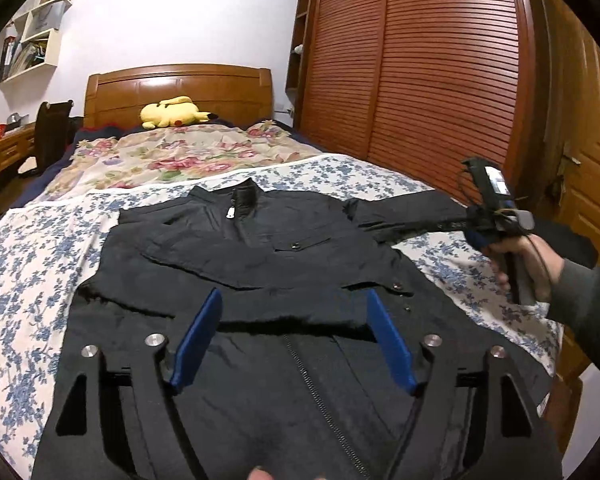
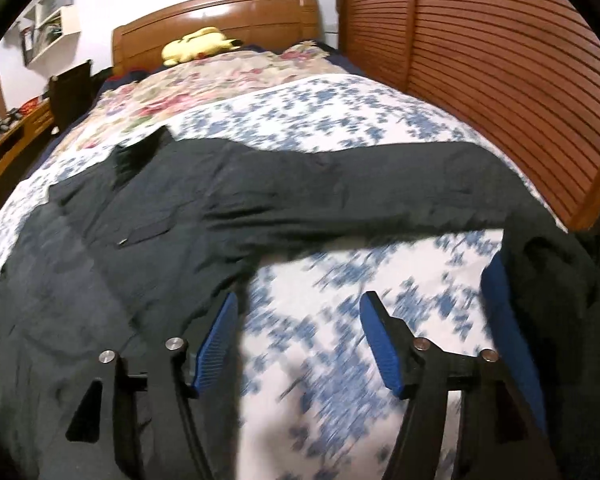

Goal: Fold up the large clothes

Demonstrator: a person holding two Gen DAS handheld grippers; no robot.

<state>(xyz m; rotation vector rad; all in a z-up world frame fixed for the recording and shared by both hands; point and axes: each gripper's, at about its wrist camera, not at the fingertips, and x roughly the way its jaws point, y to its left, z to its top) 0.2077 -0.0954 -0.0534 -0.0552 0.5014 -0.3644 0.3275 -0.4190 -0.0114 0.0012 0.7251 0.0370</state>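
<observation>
A black zip-up jacket (image 1: pixel 260 248) lies face up on the bed, collar toward the headboard. One sleeve (image 1: pixel 220 308) is folded across its front. My left gripper (image 1: pixel 294 294) hovers open over that folded sleeve, blue pads (image 1: pixel 204 336) wide apart and nothing pinched. The other sleeve (image 1: pixel 412 212) stretches out to the right, where a hand (image 1: pixel 520 256) holds the right gripper. In the blurred right wrist view my right gripper (image 2: pixel 300 298) is open above bare sheet, between the jacket body (image 2: pixel 120 240) and the outstretched sleeve (image 2: pixel 380 192). The cuff hangs off the bed's right edge.
The bed carries a blue-flowered sheet (image 1: pixel 32 264) and a pink floral quilt (image 1: pixel 180 156). A yellow plush toy (image 1: pixel 172 112) lies by the wooden headboard (image 1: pixel 180 88). Louvred wardrobe doors (image 1: pixel 420 80) stand close on the right; a chair (image 1: pixel 52 132) and desk on the left.
</observation>
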